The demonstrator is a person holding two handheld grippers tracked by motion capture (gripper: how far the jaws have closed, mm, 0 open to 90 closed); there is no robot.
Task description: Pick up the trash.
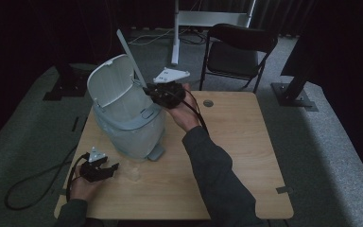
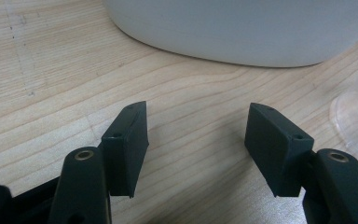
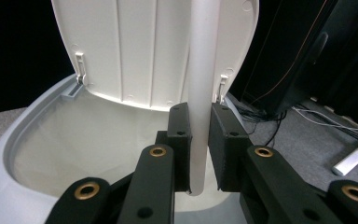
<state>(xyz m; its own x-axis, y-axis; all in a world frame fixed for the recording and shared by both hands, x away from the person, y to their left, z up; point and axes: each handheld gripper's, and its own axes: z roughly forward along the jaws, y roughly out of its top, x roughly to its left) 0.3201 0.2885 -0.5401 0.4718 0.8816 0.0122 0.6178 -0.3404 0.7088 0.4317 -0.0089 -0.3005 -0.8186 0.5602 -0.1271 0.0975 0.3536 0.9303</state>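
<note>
Pinching a white stick point(image 3: 200, 93) above the bin point(image 1: 132, 125), right gripper point(image 3: 199, 144).

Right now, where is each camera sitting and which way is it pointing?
High view: above the person's side, facing forward and down on the table; both forearms, left gripper, right gripper.
Left gripper view: rides the left gripper, facing the tabletop; open jaws, bin base.
Right gripper view: rides the right gripper, facing into the open bin; jaws clamp a white stick.
Shared: all show the bin.
</note>
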